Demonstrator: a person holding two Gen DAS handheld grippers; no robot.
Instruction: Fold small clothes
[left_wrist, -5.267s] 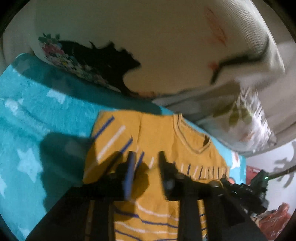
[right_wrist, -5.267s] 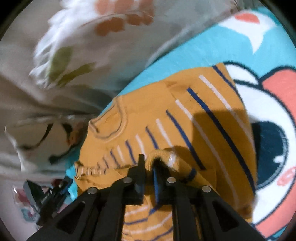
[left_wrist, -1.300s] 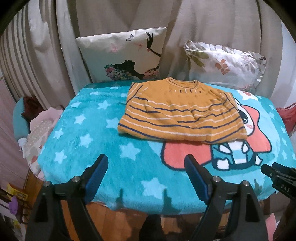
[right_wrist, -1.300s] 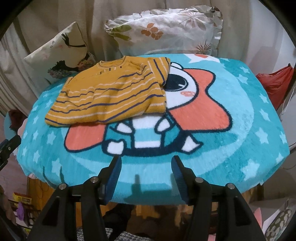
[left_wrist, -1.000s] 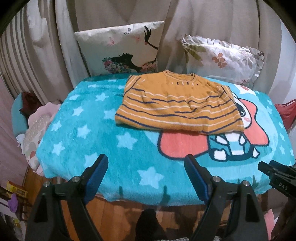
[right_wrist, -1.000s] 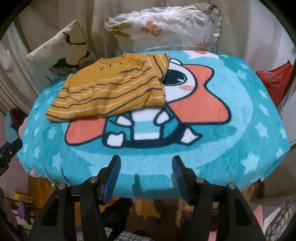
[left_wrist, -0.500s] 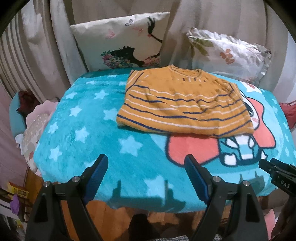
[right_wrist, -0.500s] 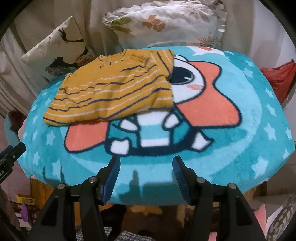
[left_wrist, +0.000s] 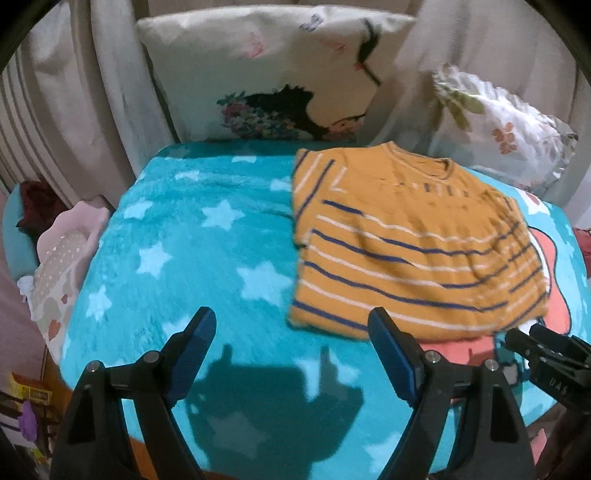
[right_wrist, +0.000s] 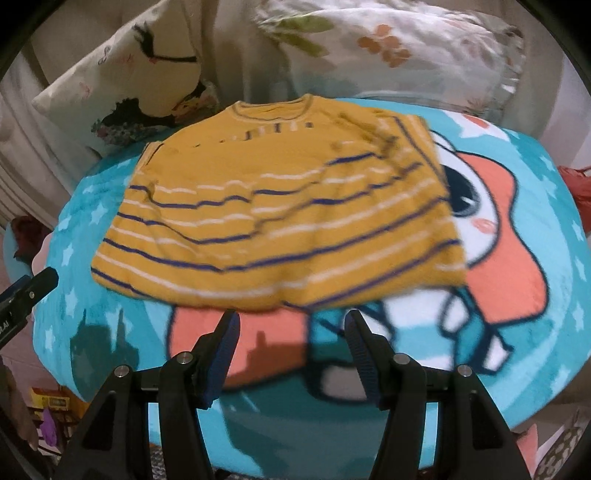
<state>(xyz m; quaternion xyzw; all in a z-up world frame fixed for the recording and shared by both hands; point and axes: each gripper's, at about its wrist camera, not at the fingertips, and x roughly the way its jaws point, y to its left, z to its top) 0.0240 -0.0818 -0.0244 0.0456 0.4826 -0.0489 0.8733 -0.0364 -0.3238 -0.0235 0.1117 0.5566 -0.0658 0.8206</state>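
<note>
A mustard-yellow sweater (left_wrist: 413, 243) with navy and white stripes lies flat on the teal blanket (left_wrist: 192, 258), sleeves folded in, neck toward the pillows. It fills the middle of the right wrist view (right_wrist: 280, 210). My left gripper (left_wrist: 291, 343) is open and empty, just short of the sweater's near left hem corner. My right gripper (right_wrist: 290, 345) is open and empty, just short of the near hem. The right gripper's tip shows at the left wrist view's right edge (left_wrist: 532, 343).
The teal blanket carries a cartoon figure (right_wrist: 495, 236) and covers a rounded bed. A pillow with a black silhouette print (left_wrist: 280, 74) and a floral pillow (right_wrist: 399, 48) lean on the curtain behind. Bedding (left_wrist: 59, 266) lies off the left side.
Both grippers have moved forward toward the sweater's near hem, staying open. Five seconds ago both were shut on the sweater up close; since then they let go and drew back.
</note>
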